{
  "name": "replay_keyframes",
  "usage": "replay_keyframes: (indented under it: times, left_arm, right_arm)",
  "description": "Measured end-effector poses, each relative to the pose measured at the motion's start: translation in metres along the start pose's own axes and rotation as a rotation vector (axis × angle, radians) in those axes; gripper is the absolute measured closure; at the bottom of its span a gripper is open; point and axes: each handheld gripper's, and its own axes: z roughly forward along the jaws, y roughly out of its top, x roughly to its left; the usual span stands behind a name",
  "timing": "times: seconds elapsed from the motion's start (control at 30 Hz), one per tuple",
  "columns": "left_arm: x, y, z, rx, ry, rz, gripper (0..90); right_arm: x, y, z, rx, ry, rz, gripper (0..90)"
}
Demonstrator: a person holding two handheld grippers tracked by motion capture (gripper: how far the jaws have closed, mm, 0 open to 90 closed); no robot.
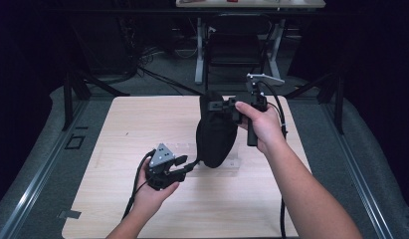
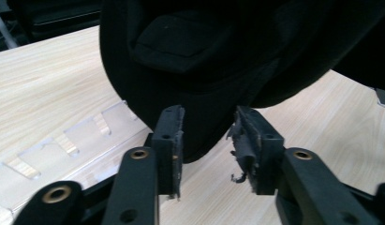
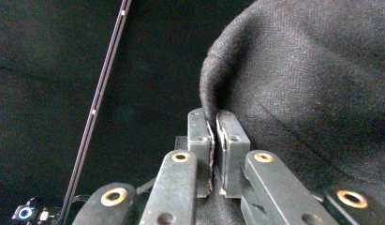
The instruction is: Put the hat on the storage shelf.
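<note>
The right gripper (image 1: 223, 107) is pinching the black bag (image 1: 215, 134) aloft over the table (image 1: 117, 209) middle so the left gripper (image 1: 188, 165), half-open, is straddling its bottom edge.

A black, soft fabric garment (image 1: 215, 134) hangs bunched at the centre of the high view. Its top edge is raised and its rounded lower end reaches down to the pale wooden table (image 1: 142, 119).

The table (image 1: 142, 124) is made of light wood with a plain, smooth top. A flat clear plastic piece (image 2: 63, 140) with little square cutouts lies right on it, near the middle. The table stands on a grey floor (image 1: 38, 149).
</note>
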Motion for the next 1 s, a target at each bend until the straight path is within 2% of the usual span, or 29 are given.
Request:
replay_keyframes:
  times: [0.33,0.47,0.63,0.73,0.87,1.0]
  left_arm:
    - [-0.006,0.005,-0.001,-0.006,-0.026,0.014,65.8]
    - [-0.011,0.007,0.002,0.001,-0.028,0.037,67.2]
    - [-0.013,0.008,0.009,0.022,-0.001,0.064,69.6]
    - [-0.014,0.008,0.011,0.035,0.029,0.082,74.9]
    - [-0.014,0.007,0.01,0.035,0.037,0.091,77.1]
    - [-0.015,0.006,0.01,0.036,0.046,0.103,77.6]
  right_arm:
    - [-0.001,0.0,0.0,-0.01,0.0,-0.001,85.8]
    - [0.0,0.0,0.002,-0.01,0.006,0.0,85.7]
    - [0.001,-0.001,0.005,-0.01,0.012,0.002,85.2]
    - [0.001,-0.001,0.006,-0.011,0.02,0.005,84.4]
    - [0.003,-0.002,0.004,-0.015,0.03,0.001,80.3]
    - [0.011,-0.003,-0.003,-0.024,0.039,-0.032,79.5]
